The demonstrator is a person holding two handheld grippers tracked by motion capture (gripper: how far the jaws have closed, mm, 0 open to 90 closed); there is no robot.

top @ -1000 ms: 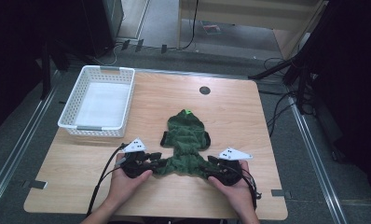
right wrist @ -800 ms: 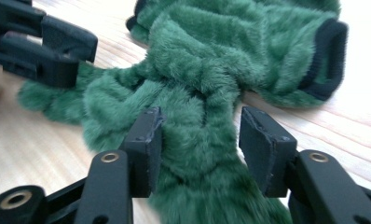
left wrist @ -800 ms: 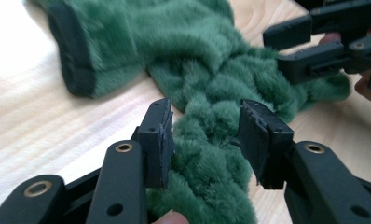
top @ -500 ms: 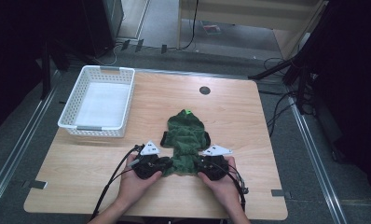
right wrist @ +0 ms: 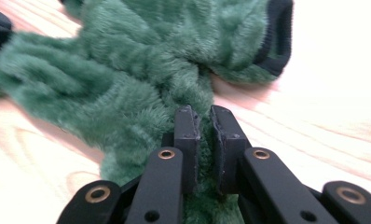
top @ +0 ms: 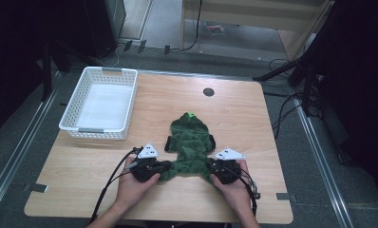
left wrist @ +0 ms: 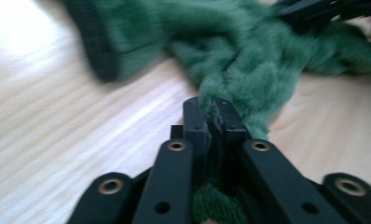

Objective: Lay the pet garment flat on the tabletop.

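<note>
A small green fleece garment (top: 189,145) with a hood and black cuffs lies flat on the wooden table (top: 244,109). My left gripper (top: 164,166) is at its near left corner; its jaws have just been closing and now pinch a fold of the green garment (left wrist: 249,88). My right gripper (top: 210,166) is at the near right corner; its jaws have also just been closing and now clamp the fleece of the garment (right wrist: 127,74). Both pairs of jaws stand almost together with fabric squeezed between the pads, as the left gripper (left wrist: 210,106) and right gripper (right wrist: 205,114) views show.
A white plastic basket (top: 101,102) stands at the table's far left. A round cable hole (top: 208,91) sits near the far edge. Cables trail from both grippers toward the near edge. Dark equipment and floor cables surround the table.
Both grippers moved inward onto the garment's near corners and their jaws closed on the fabric. The garment's lower edge is now bunched between them.
</note>
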